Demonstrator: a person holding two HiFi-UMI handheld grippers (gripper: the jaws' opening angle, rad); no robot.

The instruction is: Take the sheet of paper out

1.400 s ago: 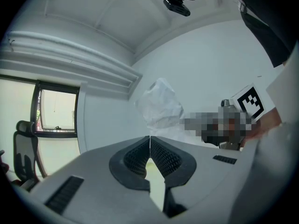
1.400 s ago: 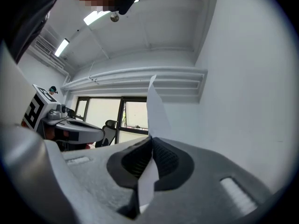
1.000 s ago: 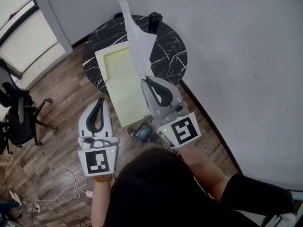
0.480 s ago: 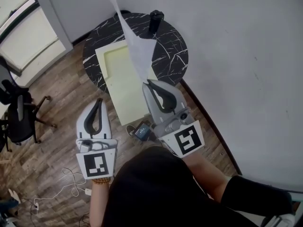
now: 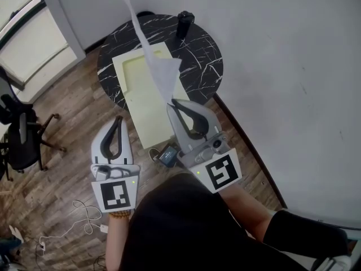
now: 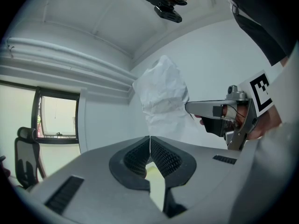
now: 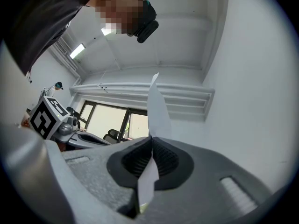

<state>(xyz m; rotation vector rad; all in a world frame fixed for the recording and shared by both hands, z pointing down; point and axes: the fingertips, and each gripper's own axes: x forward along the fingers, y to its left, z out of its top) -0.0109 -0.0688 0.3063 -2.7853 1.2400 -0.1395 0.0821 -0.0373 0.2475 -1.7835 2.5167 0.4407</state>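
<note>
1. Above the table (image 5: 204, 61), the paper (image 5: 153, 66) stands up in the air. Its lower edge is pinched in the right gripper (image 5: 171, 102), whose jaws are pressed together on it. In the right gripper view a strip of the sheet hangs down past the pads.
2. Compared with a second ago, the paper's top corner leans further left and reaches nearer the upper edge of the head view. The right gripper has barely shifted.
3. Under the paper, a pale yellow folder (image 5: 144, 109) lies flat on the table, its near end overhanging the rim toward the person. It has not moved.
4. Left of the folder's near end, the left gripper (image 5: 119, 119) is held low, well apart from the paper. Its jaws are pressed together with nothing between them, and it sits much where it was.
5. At the table's far rim stands a dark cylinder (image 5: 184, 22).
6. On the wood floor a small dark device (image 5: 168, 156) lies between the two grippers in the head view. A white cable (image 5: 84, 218) lies lower left, and a chair (image 5: 20, 143) stands at the left edge.
</note>
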